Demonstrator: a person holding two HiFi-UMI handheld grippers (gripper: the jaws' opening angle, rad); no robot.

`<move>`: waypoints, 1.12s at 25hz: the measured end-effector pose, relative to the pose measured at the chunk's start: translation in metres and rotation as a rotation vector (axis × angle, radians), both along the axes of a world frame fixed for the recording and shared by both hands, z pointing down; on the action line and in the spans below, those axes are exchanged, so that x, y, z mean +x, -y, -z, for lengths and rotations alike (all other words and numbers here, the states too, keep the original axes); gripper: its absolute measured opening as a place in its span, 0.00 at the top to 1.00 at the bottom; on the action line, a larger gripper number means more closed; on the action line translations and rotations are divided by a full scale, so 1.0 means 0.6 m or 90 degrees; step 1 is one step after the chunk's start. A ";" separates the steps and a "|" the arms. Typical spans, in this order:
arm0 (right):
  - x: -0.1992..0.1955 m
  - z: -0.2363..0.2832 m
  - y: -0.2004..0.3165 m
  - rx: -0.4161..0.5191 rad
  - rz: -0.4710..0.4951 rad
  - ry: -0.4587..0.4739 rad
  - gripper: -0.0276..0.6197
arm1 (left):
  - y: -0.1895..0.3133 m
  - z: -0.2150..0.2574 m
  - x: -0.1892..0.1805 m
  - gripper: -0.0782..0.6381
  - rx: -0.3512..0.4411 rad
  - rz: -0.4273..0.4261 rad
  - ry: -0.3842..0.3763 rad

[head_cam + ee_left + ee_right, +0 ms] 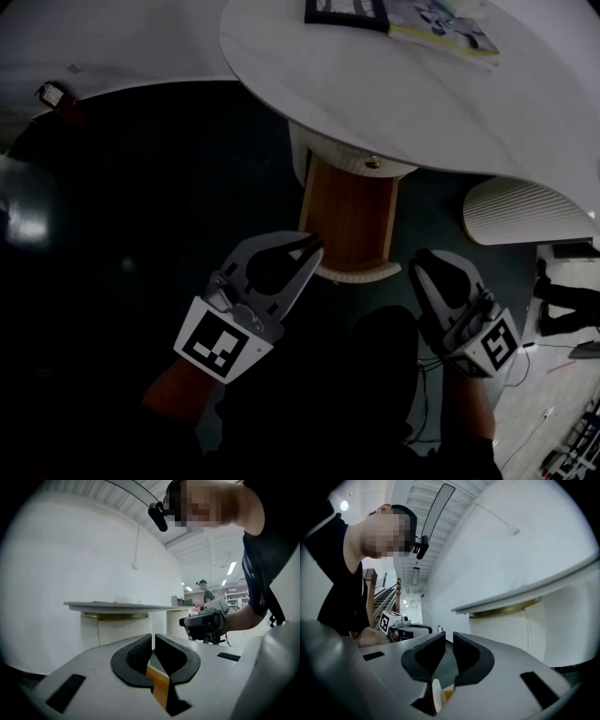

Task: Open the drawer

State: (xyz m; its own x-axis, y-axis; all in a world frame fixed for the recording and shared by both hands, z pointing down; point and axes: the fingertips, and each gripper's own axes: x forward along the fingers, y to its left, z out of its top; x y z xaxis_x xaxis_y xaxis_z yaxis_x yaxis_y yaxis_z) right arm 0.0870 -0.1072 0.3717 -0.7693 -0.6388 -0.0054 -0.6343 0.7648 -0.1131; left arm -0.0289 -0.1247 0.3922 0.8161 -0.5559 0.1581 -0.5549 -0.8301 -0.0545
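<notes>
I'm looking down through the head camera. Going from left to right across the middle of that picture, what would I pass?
left gripper → open wooden drawer → right gripper → ribbed white panel

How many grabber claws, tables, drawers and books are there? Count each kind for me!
Grippers: 2, the left gripper and the right gripper
Tables: 1, the white table
Drawers: 1, the open wooden drawer under the table
Books: 1, the book lying on the table
Total: 5
</notes>
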 end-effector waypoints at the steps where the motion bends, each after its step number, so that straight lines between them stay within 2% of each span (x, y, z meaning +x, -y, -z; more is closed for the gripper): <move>1: -0.003 0.030 -0.003 -0.003 -0.005 0.000 0.88 | -0.007 0.018 0.003 0.85 -0.004 -0.003 0.028; 3: -0.009 0.086 -0.009 -0.012 -0.019 -0.002 0.88 | -0.021 0.057 0.006 0.85 -0.004 -0.001 0.077; 4: -0.014 0.113 -0.014 -0.020 -0.024 -0.001 0.88 | -0.028 0.083 0.007 0.85 -0.007 0.000 0.079; 9: -0.052 0.251 -0.047 -0.059 -0.011 0.013 0.88 | -0.055 0.233 0.005 0.85 -0.034 0.008 0.045; 15: -0.086 0.403 -0.099 -0.076 0.010 0.017 0.89 | -0.082 0.410 -0.005 0.85 -0.032 0.030 0.010; 18: -0.095 0.466 -0.123 -0.083 0.006 0.026 0.89 | -0.100 0.486 -0.012 0.85 -0.039 0.049 -0.026; 20: -0.100 0.506 -0.140 -0.081 0.004 0.033 0.90 | -0.115 0.526 -0.019 0.85 -0.047 0.060 -0.042; 28: -0.121 0.616 -0.190 -0.069 -0.023 0.044 0.92 | -0.180 0.626 -0.066 0.85 -0.056 0.075 -0.045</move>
State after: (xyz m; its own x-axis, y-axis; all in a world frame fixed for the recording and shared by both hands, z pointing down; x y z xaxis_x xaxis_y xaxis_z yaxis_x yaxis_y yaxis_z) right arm 0.0146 0.0070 0.0020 -0.7459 -0.6659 0.0138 -0.6493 0.7222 -0.2384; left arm -0.0686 -0.0169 0.0166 0.7571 -0.6348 0.1545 -0.6483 -0.7592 0.0578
